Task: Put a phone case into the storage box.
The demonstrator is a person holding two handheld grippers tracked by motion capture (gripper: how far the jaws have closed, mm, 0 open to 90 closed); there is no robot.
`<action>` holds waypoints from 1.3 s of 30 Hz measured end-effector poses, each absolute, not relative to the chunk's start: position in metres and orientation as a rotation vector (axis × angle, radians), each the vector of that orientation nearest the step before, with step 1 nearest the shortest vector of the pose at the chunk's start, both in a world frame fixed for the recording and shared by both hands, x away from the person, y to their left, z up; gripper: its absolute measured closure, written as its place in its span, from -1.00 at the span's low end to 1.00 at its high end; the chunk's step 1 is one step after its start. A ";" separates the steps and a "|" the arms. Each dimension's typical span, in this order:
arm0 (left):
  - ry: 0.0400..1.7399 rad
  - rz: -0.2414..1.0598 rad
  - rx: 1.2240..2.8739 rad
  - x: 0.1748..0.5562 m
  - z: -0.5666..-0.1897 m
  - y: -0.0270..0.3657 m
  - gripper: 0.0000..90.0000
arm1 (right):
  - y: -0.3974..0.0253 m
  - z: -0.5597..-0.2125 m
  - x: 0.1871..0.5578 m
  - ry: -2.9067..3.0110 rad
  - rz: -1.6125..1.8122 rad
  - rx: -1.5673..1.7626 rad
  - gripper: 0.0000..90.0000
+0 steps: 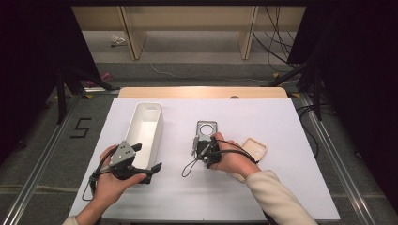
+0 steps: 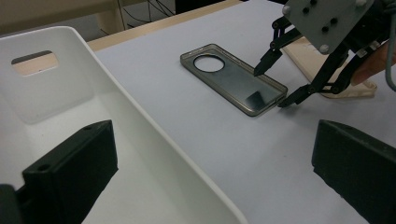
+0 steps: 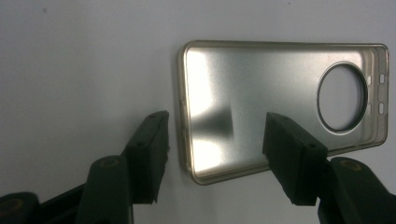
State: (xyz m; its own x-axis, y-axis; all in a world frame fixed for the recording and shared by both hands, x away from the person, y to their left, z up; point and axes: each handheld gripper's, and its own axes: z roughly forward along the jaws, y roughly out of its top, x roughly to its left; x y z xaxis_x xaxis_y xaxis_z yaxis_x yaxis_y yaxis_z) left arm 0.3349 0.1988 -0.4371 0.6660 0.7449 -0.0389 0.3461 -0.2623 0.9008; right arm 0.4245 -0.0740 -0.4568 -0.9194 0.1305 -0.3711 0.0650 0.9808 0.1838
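A grey translucent phone case (image 1: 206, 130) with a round camera hole lies open side up at the table's middle. My right gripper (image 1: 201, 143) is open at its near short end. In the right gripper view (image 3: 215, 135) one jaw is outside the case's edge on the table and the other is over the case's (image 3: 280, 107) inside, without closing on it. The left gripper view shows those jaw tips (image 2: 270, 88) at the case (image 2: 233, 79). My left gripper (image 1: 148, 157) is open and empty, straddling the near right wall of a white bin (image 1: 155, 129).
The long white bin (image 2: 46, 93) is empty and has a handle slot in its far end. A beige phone case (image 1: 256, 149) lies right of my right hand, also visible in the left gripper view (image 2: 306, 58). The white mat (image 1: 281, 187) ends at the wooden far edge.
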 end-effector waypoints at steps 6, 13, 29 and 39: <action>0.859 0.487 1.868 0.335 -0.437 0.198 -1.00 | -0.072 -0.458 0.426 2.734 0.207 0.129 -0.02; 0.858 0.488 1.868 0.335 -0.437 0.198 -1.00 | -0.069 -0.461 0.426 2.739 0.191 0.108 0.04; 0.857 0.487 1.871 0.334 -0.437 0.197 -1.00 | -0.062 -0.460 0.426 2.789 0.140 0.072 0.48; 0.855 0.486 1.876 0.334 -0.438 0.197 -0.99 | -0.060 -0.461 0.425 2.810 0.132 0.068 0.68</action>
State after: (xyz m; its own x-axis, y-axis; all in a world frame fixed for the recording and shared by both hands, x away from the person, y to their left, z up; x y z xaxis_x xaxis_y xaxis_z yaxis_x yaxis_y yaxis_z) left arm 0.3341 0.1970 -0.4376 0.6720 0.7397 -0.0357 0.3478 -0.2726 0.8971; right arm 0.4245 -0.0605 -0.4612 -0.9456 0.0624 -0.3192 0.0323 0.9946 0.0988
